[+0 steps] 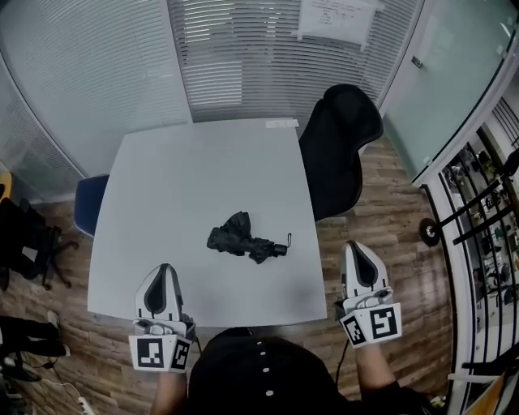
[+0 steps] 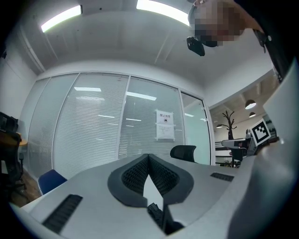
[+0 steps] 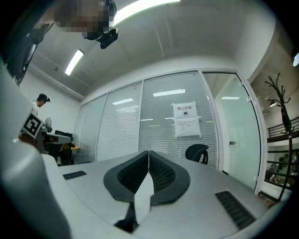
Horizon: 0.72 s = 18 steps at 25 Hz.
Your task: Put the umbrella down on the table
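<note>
A folded black umbrella (image 1: pixel 246 238) lies loose on the white table (image 1: pixel 178 178), a little nearer the front edge than the middle. My left gripper (image 1: pixel 166 274) hovers over the front left corner of the table, its tips touching and nothing between them. My right gripper (image 1: pixel 356 251) is off the table's right side, over the wooden floor, also shut and empty. Both are well apart from the umbrella. In the left gripper view the gripper (image 2: pixel 148 157) points level at a glass wall, and in the right gripper view the gripper (image 3: pixel 148 154) does the same.
A black office chair (image 1: pixel 340 146) stands at the table's far right corner and a blue chair (image 1: pixel 87 203) at its left side. Glass partitions with blinds close the back, with a paper notice (image 1: pixel 336 18) on them. A black chair base (image 1: pixel 28 243) is at far left.
</note>
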Each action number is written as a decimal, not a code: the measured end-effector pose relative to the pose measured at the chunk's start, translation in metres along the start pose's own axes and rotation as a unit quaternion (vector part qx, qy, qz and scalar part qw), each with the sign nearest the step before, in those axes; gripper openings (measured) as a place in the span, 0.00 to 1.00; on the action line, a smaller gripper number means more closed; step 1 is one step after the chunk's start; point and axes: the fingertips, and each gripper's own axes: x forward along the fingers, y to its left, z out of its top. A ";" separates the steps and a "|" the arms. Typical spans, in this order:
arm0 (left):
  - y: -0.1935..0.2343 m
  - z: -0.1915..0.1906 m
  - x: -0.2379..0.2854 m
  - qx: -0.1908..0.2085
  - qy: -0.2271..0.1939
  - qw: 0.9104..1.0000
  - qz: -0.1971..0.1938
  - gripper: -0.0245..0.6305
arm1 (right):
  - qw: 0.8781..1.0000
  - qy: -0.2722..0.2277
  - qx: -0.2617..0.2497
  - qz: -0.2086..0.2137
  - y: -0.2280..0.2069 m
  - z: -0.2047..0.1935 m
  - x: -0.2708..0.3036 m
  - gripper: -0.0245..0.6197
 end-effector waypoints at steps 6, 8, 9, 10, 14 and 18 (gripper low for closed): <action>-0.004 0.000 -0.002 0.003 -0.002 1.000 0.000 0.06 | 1.000 0.004 -0.001 -0.006 0.000 -0.006 -0.002 0.09; -0.005 -0.001 -0.004 0.002 -0.002 1.000 0.000 0.06 | 1.000 0.002 -0.003 -0.009 0.001 -0.005 -0.002 0.09; -0.005 -0.002 -0.004 0.002 -0.002 1.000 0.000 0.06 | 1.000 0.001 -0.004 -0.010 0.001 -0.004 -0.002 0.09; -0.005 -0.001 -0.005 0.002 -0.002 1.000 0.000 0.06 | 1.000 0.001 -0.004 -0.012 0.001 -0.003 -0.002 0.09; -0.004 -0.001 -0.006 0.002 -0.002 1.000 0.000 0.06 | 1.000 0.003 -0.003 -0.010 0.003 -0.004 -0.001 0.09; -0.002 -0.002 -0.007 0.003 -0.001 1.000 0.001 0.06 | 1.000 0.004 -0.005 -0.006 0.006 -0.005 0.000 0.08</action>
